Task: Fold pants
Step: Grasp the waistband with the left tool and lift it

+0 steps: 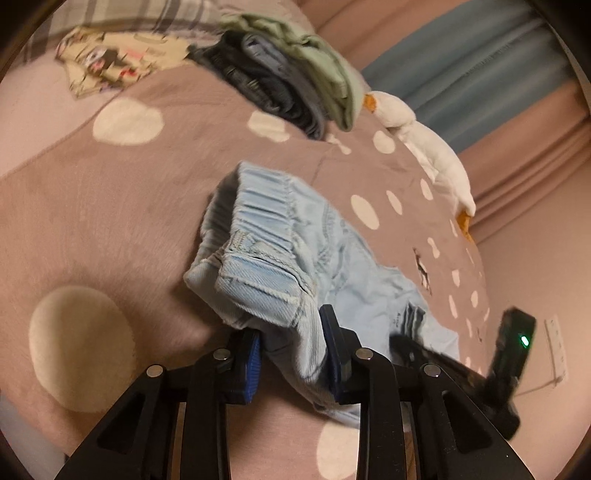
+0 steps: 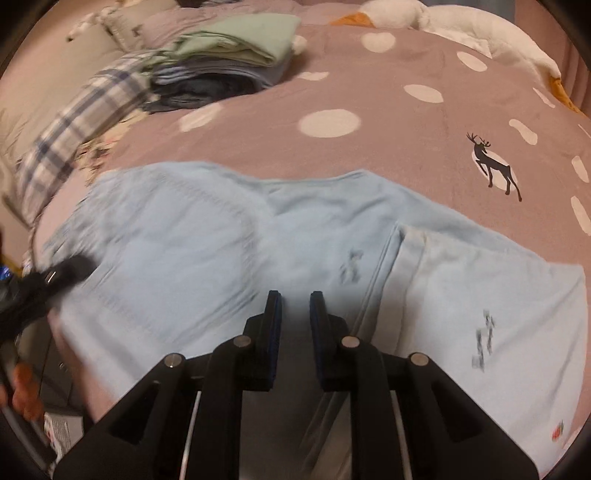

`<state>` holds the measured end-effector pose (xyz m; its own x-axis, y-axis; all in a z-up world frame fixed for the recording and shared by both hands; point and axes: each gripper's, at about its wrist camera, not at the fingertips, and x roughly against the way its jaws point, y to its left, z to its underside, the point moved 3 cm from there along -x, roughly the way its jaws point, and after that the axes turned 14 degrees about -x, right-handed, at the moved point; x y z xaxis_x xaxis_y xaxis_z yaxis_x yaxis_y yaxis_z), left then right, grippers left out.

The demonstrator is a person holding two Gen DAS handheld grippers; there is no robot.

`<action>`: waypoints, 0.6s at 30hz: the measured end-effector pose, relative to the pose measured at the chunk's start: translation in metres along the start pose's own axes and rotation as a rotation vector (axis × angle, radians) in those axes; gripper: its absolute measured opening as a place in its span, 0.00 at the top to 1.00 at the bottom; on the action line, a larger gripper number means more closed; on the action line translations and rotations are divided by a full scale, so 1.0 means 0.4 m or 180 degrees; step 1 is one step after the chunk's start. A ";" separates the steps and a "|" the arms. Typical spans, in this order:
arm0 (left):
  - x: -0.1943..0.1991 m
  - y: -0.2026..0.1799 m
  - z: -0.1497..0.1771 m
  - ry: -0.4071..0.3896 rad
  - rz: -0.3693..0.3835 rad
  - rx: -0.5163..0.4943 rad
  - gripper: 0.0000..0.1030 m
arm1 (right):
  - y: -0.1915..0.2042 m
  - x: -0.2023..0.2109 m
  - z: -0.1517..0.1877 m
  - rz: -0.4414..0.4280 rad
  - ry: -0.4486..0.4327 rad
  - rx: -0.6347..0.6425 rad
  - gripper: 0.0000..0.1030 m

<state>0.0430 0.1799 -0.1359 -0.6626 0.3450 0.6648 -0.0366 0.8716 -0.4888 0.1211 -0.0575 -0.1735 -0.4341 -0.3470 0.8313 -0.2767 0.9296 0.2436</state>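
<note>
Light blue pants [image 2: 184, 236] lie spread on a mauve blanket with white dots [image 2: 369, 74]. In the left wrist view their gathered waistband [image 1: 258, 221] is bunched and lifted. My left gripper [image 1: 291, 325] is shut on the waistband corner, with denim pressed between its blue pads. My right gripper [image 2: 296, 295] points down onto the middle of the pants near the crotch. Its pads stand a narrow gap apart, and the cloth runs up into that gap. The right gripper's black housing [image 1: 511, 347] shows at the far right over the leg end.
A stack of folded clothes [image 2: 229, 55] topped by a green piece sits further back on the bed. A white plush goose [image 2: 461, 26] lies along the far edge. A plaid cloth [image 2: 74, 122] lies at the left. A hand [image 2: 22, 387] shows at lower left.
</note>
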 end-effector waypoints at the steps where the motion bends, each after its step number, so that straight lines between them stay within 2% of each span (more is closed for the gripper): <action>1: 0.008 -0.011 -0.004 -0.0022 -0.0027 -0.0065 0.72 | 0.006 0.014 0.019 -0.0096 0.0035 -0.0038 0.84; 3: 0.019 -0.032 -0.012 -0.0056 -0.0079 -0.0187 0.72 | 0.020 0.021 0.074 -0.0264 0.0219 -0.0062 0.84; 4: 0.023 -0.044 -0.016 -0.0070 -0.0093 -0.0249 0.72 | 0.028 0.014 0.100 -0.0248 0.0271 0.0005 0.84; 7: 0.029 -0.082 -0.022 -0.0064 -0.0206 -0.0441 0.72 | 0.036 0.015 0.136 -0.0172 0.0160 0.0174 0.84; 10: 0.040 -0.113 -0.031 -0.0101 -0.0286 -0.0570 0.72 | 0.009 0.049 0.130 -0.0435 0.0133 -0.0114 0.84; 14: 0.051 -0.156 -0.047 -0.0138 -0.0316 -0.0710 0.72 | -0.019 0.129 0.121 -0.0605 -0.0193 -0.0258 0.82; 15: 0.051 -0.169 -0.050 -0.0142 -0.0317 -0.0754 0.72 | -0.038 0.142 0.117 -0.0660 -0.0225 -0.0340 0.79; 18: 0.050 -0.206 -0.056 -0.0164 -0.0292 -0.0847 0.72 | -0.098 0.156 0.113 -0.0680 -0.0308 -0.0624 0.60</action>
<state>0.0498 0.1229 -0.0698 -0.7030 0.2483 0.6664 0.0950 0.9615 -0.2580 0.0662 -0.1211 -0.1536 -0.4661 -0.5388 0.7018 -0.2039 0.8373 0.5074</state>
